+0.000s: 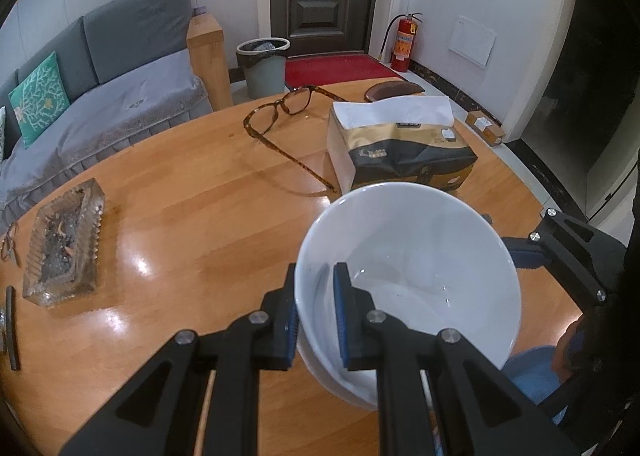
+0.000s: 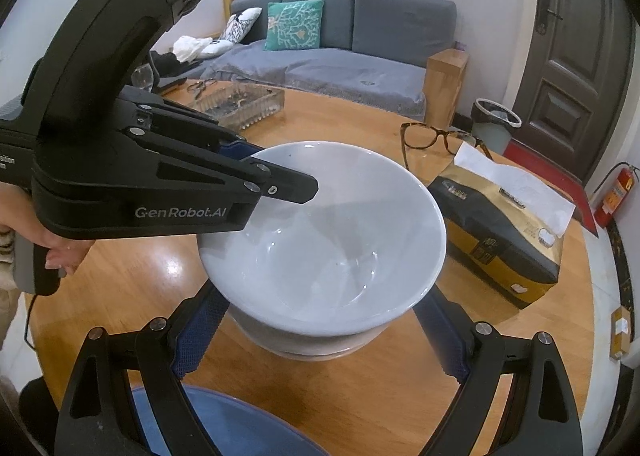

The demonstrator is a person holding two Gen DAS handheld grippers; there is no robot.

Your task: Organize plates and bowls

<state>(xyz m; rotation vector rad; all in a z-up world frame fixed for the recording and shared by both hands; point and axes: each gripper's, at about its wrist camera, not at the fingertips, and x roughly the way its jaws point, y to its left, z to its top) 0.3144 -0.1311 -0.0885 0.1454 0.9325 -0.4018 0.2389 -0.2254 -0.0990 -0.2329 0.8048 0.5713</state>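
Two white bowls sit nested on the round wooden table (image 1: pixel 192 223), the upper bowl (image 2: pixel 320 240) tipped slightly inside the lower bowl (image 2: pixel 312 340), whose rim shows just beneath it. The left gripper (image 1: pixel 316 312) pinches the near wall of the upper bowl, one blue-padded finger outside the rim and the other inside, the jaws pressed close against the porcelain. From the right wrist view that same tool reaches in from the left, its black finger lying over the bowl's rim, with the person's hand (image 2: pixel 52 248) wrapped around its handle. The right gripper (image 2: pixel 320 340) is spread wide, its two fingers standing on either side of the stacked bowls low down by the lower one; whether the pads touch the bowl cannot be told. A blue plate (image 2: pixel 224 424) lies at the table's near edge, just below the right gripper. Beyond the bowls a pack of tissues (image 1: pixel 400 151) stands near them, with a pair of glasses (image 1: pixel 288 115) lying open beside it. A glass ashtray (image 1: pixel 64 248) rests well apart on the left side of the table.
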